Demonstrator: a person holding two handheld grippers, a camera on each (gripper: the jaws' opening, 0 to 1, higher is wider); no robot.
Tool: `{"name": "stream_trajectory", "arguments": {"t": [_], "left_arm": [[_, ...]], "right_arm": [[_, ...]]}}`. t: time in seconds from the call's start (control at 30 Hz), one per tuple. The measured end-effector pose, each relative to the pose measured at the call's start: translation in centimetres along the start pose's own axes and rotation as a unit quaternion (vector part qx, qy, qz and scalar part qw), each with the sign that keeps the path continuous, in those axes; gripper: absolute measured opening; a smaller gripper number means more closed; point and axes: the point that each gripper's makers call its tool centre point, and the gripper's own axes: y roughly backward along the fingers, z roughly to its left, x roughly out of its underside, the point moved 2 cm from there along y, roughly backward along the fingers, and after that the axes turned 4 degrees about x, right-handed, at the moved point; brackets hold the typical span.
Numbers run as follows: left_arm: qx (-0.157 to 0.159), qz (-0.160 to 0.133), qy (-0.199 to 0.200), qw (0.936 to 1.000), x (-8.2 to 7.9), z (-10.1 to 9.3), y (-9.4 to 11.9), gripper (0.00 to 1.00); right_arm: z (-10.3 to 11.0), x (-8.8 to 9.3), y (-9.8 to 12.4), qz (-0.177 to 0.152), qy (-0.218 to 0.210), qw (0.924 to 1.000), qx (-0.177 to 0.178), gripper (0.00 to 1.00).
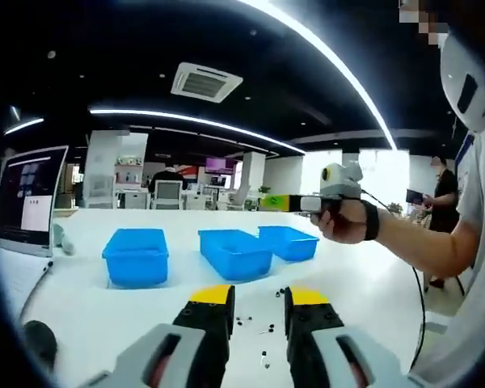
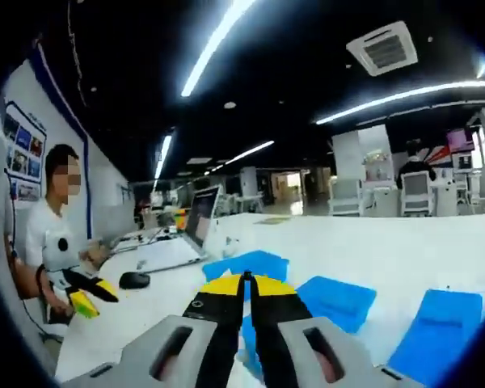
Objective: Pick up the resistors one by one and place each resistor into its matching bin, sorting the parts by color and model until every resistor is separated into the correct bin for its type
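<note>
The resistors (image 1: 259, 327) lie scattered on the white surface (image 1: 364, 283), near the open left claw (image 1: 257, 301), with three blue bins (image 1: 234, 252) farther back. They look tiny, light and bendy, so pinch one gently mid-body. The right claw (image 2: 248, 283) is closed, holding nothing.

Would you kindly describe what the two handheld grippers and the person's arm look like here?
Both the left gripper and right gripper have grey bodies and black fingers with yellow tips. Seen from the left gripper view, the right one carries a round-lensed box, a trailing cable, and the hand wears a black wrist strap.
</note>
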Motion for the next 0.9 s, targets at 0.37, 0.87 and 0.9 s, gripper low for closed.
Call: {"name": "stream_trajectory", "arguments": {"t": [0.37, 0.87, 0.9], "left_arm": [[-0.005, 0.009, 0.0, 0.9999, 0.3, 0.1, -0.3, 0.29], [-0.013, 0.01, 0.007, 0.9998, 0.5, 0.1, -0.6, 0.29], [-0.012, 0.01, 0.007, 0.9999, 0.5, 0.0, -0.6, 0.29]], "right_arm": [[-2.9, 2.3, -1.1, 0.019, -0.009, 0.9993, 0.03, 0.07], [-4.6, 3.2, -1.1, 0.023, -0.004, 0.998, 0.058, 0.37], [-4.6, 3.2, -1.1, 0.023, -0.003, 0.9981, 0.058, 0.36]]}}
